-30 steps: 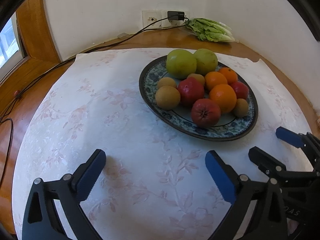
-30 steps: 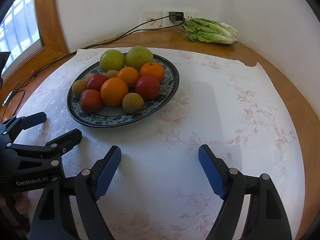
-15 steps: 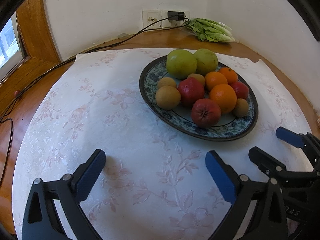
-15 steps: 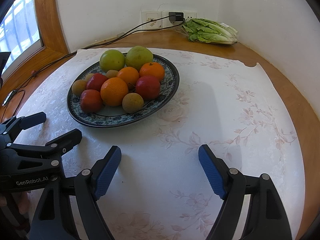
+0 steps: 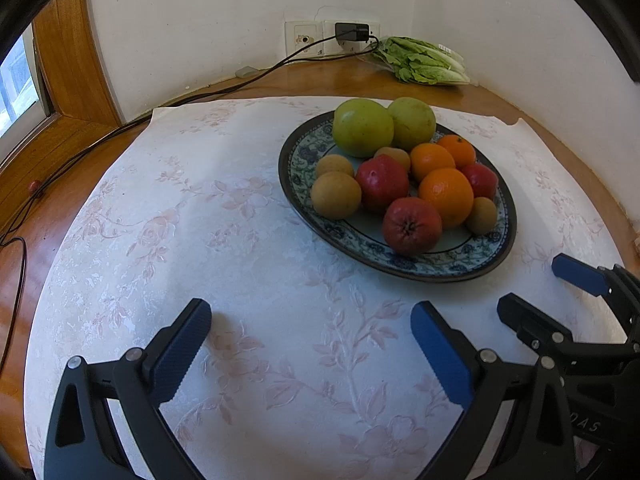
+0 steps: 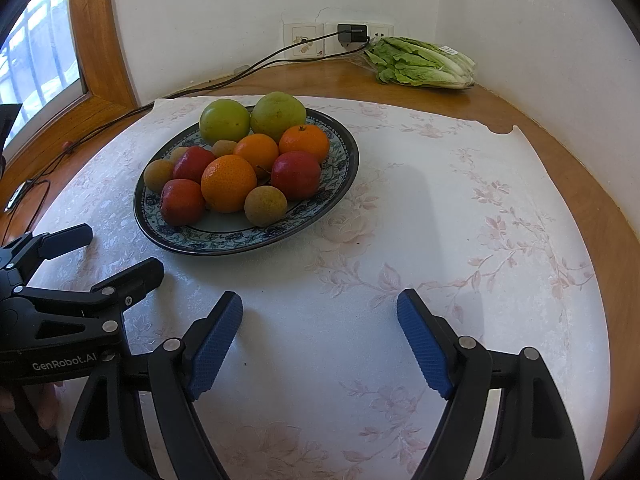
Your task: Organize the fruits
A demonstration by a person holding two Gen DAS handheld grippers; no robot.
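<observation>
I held my left gripper (image 5: 310,346) with its jaws spread wide and nothing between the blue pads; it stood over bare floral tablecloth (image 5: 224,240). My right gripper (image 6: 320,338) was likewise wide apart and empty, just beside the left one. The patterned plate (image 6: 338,192) lay ahead of both, forward and to the right of the left gripper, forward and to the left of the right one, well clear of either set of pads. On it I noted two large green fruits (image 5: 362,128) at the far side, three oranges (image 6: 228,182), three red fruits (image 5: 412,226) and several small brown ones (image 5: 335,195), all heaped touching one another. Beyond the plate, against the far wall, a bunch of lettuce (image 6: 422,64) lay on the wooden table (image 6: 560,168). A black cable (image 5: 160,114) ran from the wall socket (image 6: 352,34) off to the left.
</observation>
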